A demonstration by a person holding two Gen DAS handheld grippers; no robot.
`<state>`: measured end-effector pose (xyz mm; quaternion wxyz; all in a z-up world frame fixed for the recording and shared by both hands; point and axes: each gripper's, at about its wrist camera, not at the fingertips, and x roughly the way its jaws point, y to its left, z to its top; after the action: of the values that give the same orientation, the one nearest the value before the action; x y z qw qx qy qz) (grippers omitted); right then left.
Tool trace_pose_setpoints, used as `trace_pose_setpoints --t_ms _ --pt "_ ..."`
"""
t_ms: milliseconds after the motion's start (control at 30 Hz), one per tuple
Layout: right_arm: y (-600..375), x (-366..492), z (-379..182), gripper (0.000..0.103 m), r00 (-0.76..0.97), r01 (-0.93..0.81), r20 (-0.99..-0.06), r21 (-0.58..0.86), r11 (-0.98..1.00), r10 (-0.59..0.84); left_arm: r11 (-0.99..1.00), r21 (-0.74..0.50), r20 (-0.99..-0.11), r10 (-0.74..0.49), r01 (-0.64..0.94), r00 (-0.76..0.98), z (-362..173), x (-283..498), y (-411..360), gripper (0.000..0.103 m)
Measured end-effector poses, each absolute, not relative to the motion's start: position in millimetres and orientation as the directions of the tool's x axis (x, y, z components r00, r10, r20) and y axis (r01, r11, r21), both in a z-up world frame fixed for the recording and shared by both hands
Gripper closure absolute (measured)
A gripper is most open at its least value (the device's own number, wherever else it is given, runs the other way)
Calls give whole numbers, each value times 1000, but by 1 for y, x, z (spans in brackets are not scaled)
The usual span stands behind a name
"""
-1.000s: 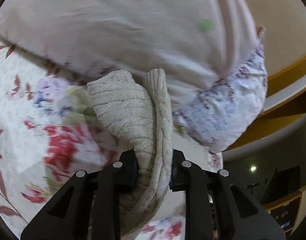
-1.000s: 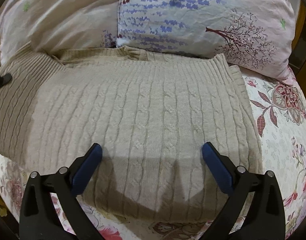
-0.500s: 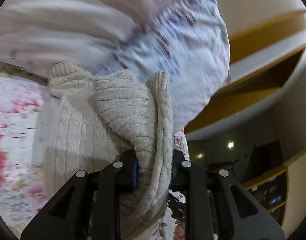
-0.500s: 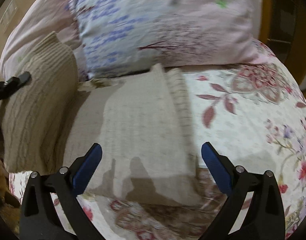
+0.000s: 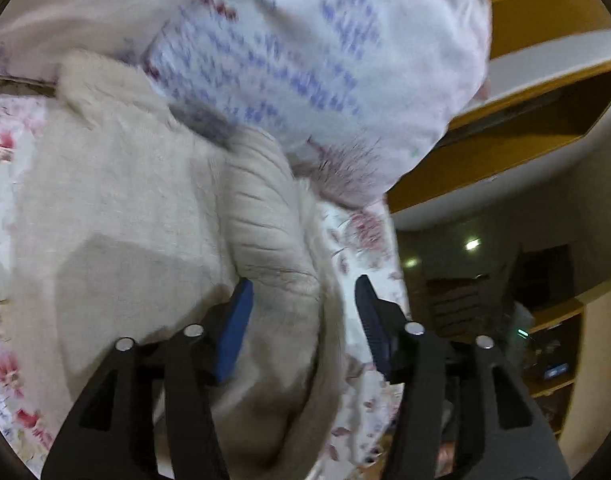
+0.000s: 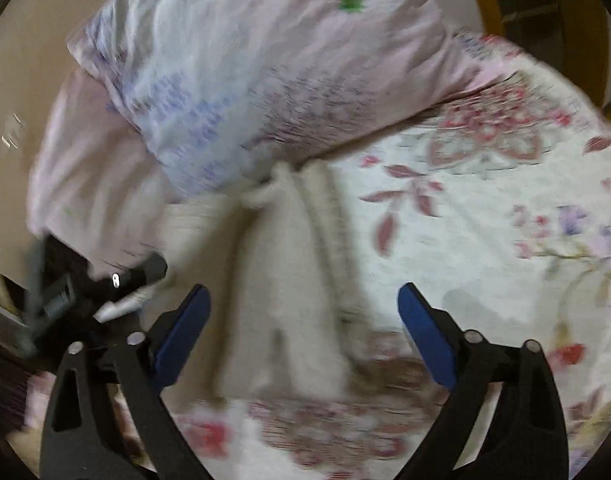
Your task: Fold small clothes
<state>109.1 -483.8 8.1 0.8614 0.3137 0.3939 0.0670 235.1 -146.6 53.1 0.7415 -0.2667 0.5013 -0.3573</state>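
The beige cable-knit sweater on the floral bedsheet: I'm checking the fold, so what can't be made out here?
- Beige cable-knit sweater, right wrist view: motion blur hides whether its edges line up.
- Its near hem, left wrist view: hidden behind the left gripper, whose jaws are opening around a fold.
- Left gripper in the right wrist view: blurred, cut off by the frame edge.

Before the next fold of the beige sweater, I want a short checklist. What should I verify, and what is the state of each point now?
1. Left gripper released the sleeve fold: ok. Jaws are opening; the knit lies between the pads, no longer pinched.
2. Right gripper free: ok. Jaws stand wide, closing slightly, nothing pressed between them.
3. Beige sweater lies on the floral bedsheet: ok.
4. Fold edges lined up flat: cannot tell, both views are blurred.
5. Top of the sweater clear of the pillow: not ok, it reaches the pillow's lower edge.
6. Grippers apart from each other: ok, the left one shows at the right view's left edge.
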Motion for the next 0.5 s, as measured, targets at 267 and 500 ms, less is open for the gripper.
trace_pose_setpoints --t_ms 267,500 --pt "-460 155 -10 38 509 109 -580 776 621 636 787 -611 -675 -576 87 461 56 229 -62 24" --pt "-454 160 -28 43 473 197 -629 758 622 617 849 -522 -762 -509 86 400 34 225 -67 24"
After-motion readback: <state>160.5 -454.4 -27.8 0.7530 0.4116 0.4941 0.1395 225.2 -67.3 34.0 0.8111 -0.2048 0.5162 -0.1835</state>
